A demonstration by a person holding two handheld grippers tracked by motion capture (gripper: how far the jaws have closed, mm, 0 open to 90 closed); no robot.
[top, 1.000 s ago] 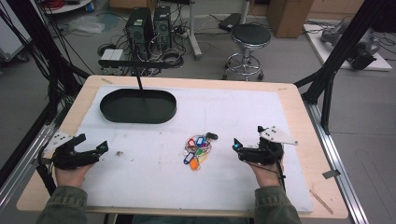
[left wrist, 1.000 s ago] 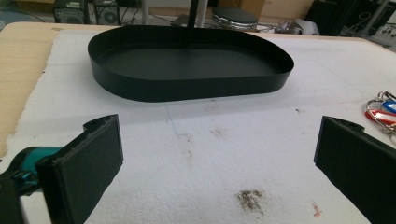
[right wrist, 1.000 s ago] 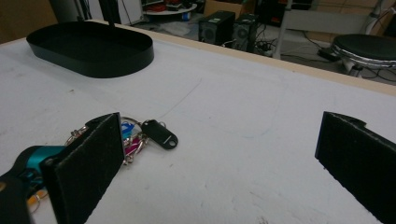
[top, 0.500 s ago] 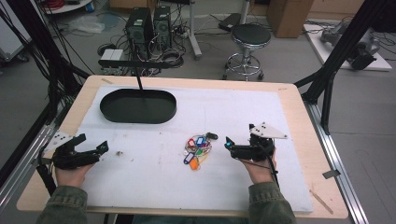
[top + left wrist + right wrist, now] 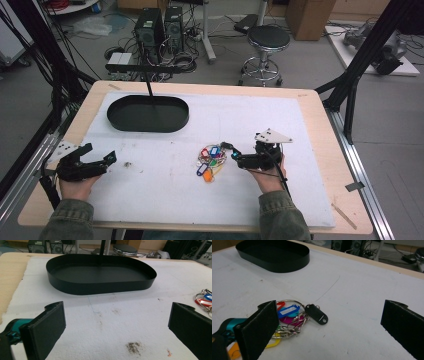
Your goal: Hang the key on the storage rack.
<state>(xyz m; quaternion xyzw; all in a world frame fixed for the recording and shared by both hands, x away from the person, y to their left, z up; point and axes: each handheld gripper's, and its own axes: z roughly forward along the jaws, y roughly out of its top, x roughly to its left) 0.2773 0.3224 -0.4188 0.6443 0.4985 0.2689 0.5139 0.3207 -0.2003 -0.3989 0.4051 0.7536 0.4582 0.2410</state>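
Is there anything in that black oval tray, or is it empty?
Empty. The left gripper view looks straight into the black oval tray and shows only its bare dark floor; the key tags lie outside it on the white mat.

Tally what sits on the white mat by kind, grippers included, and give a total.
Black oval tray: 1
Bunch of coloured key tags on rings: 1
Grippers: 2, the left gripper and the right gripper, both open
Total: 4

Bunch of coloured key tags [image 5: 209, 161] on rings, flat on white mat.
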